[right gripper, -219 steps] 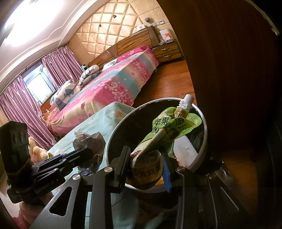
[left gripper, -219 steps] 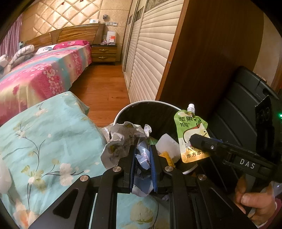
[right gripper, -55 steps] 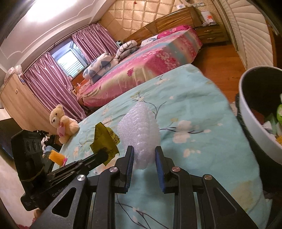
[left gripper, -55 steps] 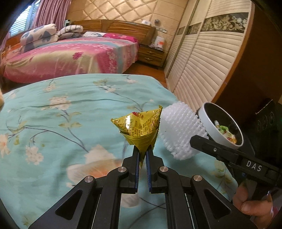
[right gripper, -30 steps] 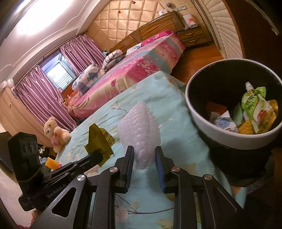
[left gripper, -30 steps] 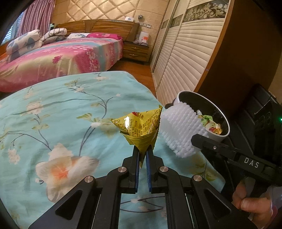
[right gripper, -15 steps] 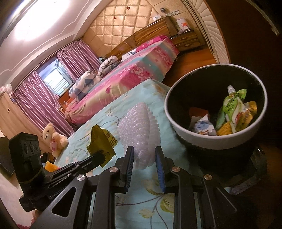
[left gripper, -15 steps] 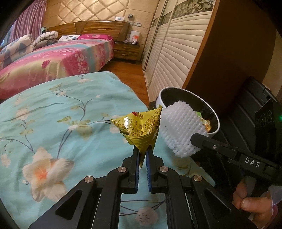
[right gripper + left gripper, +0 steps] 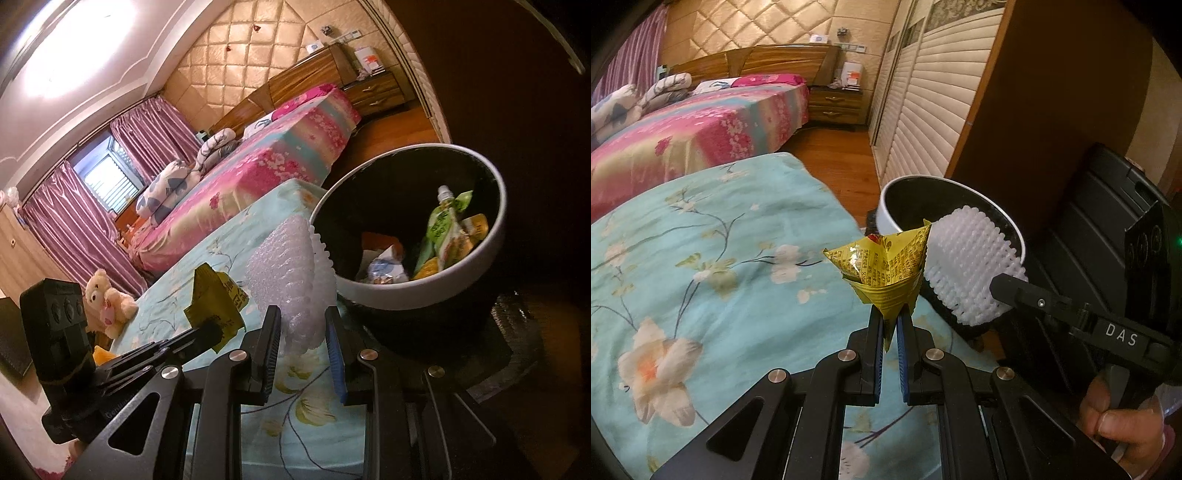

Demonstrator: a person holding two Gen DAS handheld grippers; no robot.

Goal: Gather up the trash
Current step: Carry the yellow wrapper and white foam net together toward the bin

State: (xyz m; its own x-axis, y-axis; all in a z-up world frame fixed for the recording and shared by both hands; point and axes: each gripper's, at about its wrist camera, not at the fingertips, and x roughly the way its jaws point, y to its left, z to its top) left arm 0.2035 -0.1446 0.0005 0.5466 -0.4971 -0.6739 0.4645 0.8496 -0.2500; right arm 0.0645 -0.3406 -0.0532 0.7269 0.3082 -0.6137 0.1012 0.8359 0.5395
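Already my left gripper (image 9: 891, 317) pinches a yellow wrapper (image 9: 884, 267) and my right gripper (image 9: 303, 332) clamps white foam netting (image 9: 295, 273), both beside the bin (image 9: 391, 299) holding earlier trash; dropping them remains

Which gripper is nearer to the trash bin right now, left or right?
Right. The right gripper, shut on white foam netting, sits just short of the trash bin rim. The left gripper, holding a yellow wrapper, is farther back over the floral bedspread.
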